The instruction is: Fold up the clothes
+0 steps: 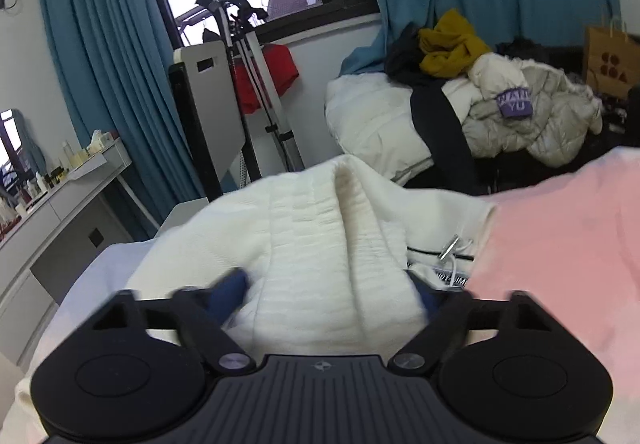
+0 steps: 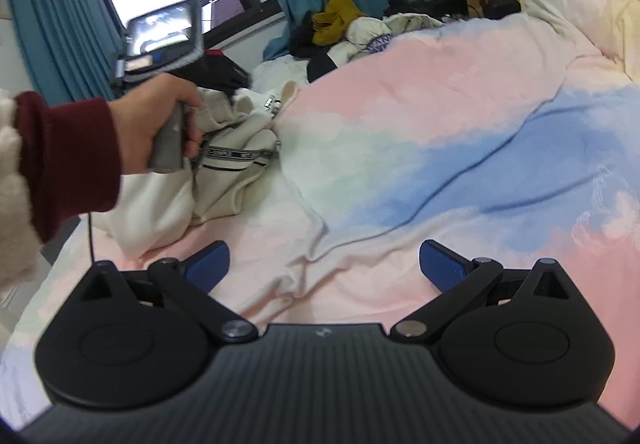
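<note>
Maroon sleeve, black gripper, blue fingertips.

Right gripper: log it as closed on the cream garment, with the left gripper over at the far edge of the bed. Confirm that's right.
Not quite. The right wrist view shows the right gripper open, with only the pink and blue duvet between its blue fingers. The cream garment lies further left, where the left gripper works it at the far edge of the bed.
</note>
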Available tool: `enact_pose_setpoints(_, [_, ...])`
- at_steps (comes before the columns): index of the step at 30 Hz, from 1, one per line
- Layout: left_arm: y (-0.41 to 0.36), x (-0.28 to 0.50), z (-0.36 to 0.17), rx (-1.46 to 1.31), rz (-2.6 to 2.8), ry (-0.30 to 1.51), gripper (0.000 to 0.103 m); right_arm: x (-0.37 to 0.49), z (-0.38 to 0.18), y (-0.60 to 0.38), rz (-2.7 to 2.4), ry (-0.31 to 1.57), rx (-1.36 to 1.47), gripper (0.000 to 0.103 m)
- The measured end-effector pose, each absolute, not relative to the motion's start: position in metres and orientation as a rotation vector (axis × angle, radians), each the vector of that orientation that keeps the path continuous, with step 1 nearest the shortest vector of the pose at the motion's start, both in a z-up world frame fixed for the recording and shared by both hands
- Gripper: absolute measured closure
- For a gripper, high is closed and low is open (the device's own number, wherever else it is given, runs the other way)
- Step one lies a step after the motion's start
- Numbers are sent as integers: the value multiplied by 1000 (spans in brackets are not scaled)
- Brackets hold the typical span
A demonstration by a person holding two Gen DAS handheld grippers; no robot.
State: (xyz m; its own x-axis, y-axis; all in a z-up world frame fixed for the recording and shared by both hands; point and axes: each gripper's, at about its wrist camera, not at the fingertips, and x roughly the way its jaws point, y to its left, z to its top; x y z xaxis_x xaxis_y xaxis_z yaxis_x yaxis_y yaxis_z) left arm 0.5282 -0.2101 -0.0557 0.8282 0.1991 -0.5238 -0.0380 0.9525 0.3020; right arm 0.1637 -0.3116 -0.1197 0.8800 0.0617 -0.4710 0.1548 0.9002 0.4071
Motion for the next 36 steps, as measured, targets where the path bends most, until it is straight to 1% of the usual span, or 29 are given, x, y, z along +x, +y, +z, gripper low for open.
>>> enact_pose_setpoints(1, [-209,524,-51,280,123,584,49,163,-120,-313,-51,494,455,0])
enact_pose_setpoints(2, [-207,519,-46,274,118,585,58,163,-120,-314,-52,491,456,0])
enact_pose_setpoints(4, [-198,499,-34,247,94,587,59,161,-119,-313,-56,471,451,0])
enact_pose_setpoints(7, [-188,462,2,232,59,544,61,157,-118,-307,-79,424,394,0])
enact_pose_setpoints(13, [-159,365,96,157,-55,431,62,145,-106,-304,-29,348,369,0])
enact_pose_setpoints(19, [-99,250,142,23,-128,428,63,121,-86,-318,18,247,467,0])
enact_pose_setpoints(23, [-29,179,130,-90,-111,461,64,101,-78,-332,92,202,594,0])
enact_pose_setpoints(25, [14,145,112,-166,-88,484,65,93,-75,-337,135,204,652,0])
enact_pose_setpoints(28, [79,102,75,-300,-30,523,68,90,-75,-335,213,262,723,0])
enact_pose_setpoints(30, [119,81,43,-382,25,575,76,91,-76,-332,284,317,773,0])
enact_pose_setpoints(32, [156,64,9,-441,70,643,80,93,-78,-326,341,378,803,0])
enact_pose_setpoints(36, [205,44,-42,-545,110,764,83,98,-83,-298,437,490,761,0])
